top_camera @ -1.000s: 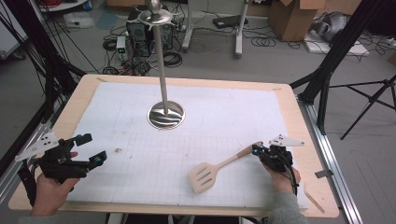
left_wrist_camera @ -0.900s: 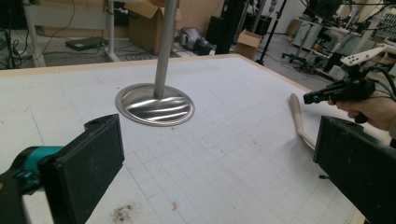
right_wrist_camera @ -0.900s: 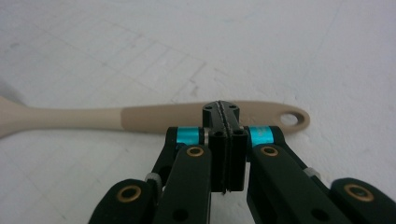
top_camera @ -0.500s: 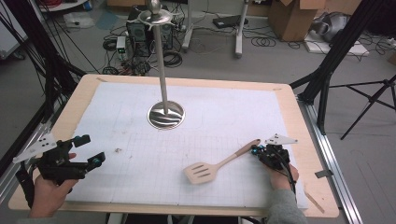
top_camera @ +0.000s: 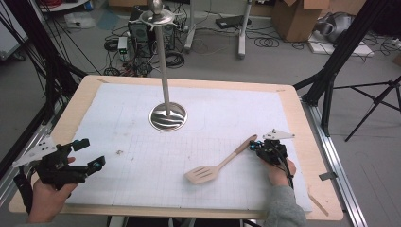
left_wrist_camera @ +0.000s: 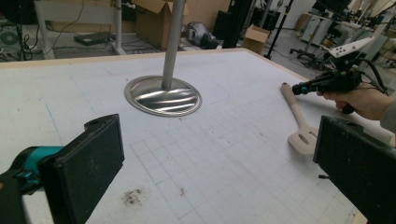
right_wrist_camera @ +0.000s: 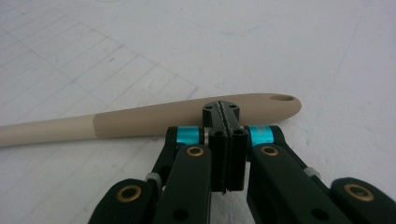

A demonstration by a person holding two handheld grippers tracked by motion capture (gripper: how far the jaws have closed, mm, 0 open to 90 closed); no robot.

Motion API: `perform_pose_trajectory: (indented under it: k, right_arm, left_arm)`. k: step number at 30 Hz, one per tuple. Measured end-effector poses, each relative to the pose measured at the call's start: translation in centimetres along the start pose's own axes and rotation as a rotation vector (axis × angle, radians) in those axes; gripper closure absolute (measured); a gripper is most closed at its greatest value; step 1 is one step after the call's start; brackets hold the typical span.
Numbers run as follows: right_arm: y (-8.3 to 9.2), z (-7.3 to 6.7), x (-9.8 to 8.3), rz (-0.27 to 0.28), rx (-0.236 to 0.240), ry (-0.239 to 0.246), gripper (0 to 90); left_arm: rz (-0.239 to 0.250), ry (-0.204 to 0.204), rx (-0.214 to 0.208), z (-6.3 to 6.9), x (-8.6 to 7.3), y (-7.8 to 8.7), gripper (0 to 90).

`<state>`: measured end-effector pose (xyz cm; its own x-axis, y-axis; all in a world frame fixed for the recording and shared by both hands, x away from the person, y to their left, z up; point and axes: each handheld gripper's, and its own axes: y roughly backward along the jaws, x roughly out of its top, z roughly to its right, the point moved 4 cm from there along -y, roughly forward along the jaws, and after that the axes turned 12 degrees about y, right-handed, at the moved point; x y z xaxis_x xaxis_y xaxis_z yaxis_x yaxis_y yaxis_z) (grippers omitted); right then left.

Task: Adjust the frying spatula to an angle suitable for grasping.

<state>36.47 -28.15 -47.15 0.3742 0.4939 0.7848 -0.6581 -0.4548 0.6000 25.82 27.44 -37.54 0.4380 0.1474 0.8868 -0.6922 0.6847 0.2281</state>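
We see the right gripper [top_camera: 259, 145] with its jaws pressed together, their tips right at the handle end of a wooden slotted spatula [top_camera: 218, 164]; from the right gripper view the pads [right_wrist_camera: 226, 122] meet in front of the handle, so we cannot tell whether they pinch it. The spatula lies flat on the white mat of the desk [top_camera: 302, 137], blade toward us, well apart from the metal stand [top_camera: 167, 116]. The left gripper [top_camera: 87, 153] hovers at the desk's near left corner, jaws wide apart, holding nothing.
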Motion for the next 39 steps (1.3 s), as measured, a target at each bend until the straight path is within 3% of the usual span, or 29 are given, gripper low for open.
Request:
perform_pose_trajectory:
  k: [15, 16, 18, 19, 20, 31, 39]
  right_arm:
    - [-3.0, -0.1, 3.0, 0.043, 0.014, -0.002, 90.0]
    - [-3.3, -0.3, 3.1, 0.035, 0.021, 0.008, 90.0]
    - [-4.7, -1.3, 3.3, -0.038, 0.049, 0.072, 90.0]
    - [-4.9, -1.7, 3.6, -0.045, 0.017, 0.119, 90.0]
    - [-5.3, -1.7, 3.8, -0.047, 0.024, 0.108, 90.0]
    - [-5.1, -1.5, 3.8, -0.037, 0.045, 0.076, 90.0]
    - [-3.2, -1.6, 4.8, 0.046, 0.056, 0.061, 90.0]
  left_arm:
    - [-0.015, -0.008, 0.015, 0.1, -0.5, 0.4, 2.1]
    - [-0.012, -0.006, 0.017, 0.1, -0.5, 0.6, 2.1]
    - [-0.010, -0.006, 0.021, 0.0, -0.5, 0.8, 2.1]
    - [-0.006, -0.003, 0.022, 0.0, -0.5, 1.0, 2.1]
    - [-0.004, -0.004, 0.027, 0.0, -0.6, 1.3, 2.1]
    - [0.005, 0.004, 0.039, -0.1, -0.7, 2.0, 2.1]
    - [0.003, 0.005, 0.034, 0.0, -0.7, 1.8, 2.1]
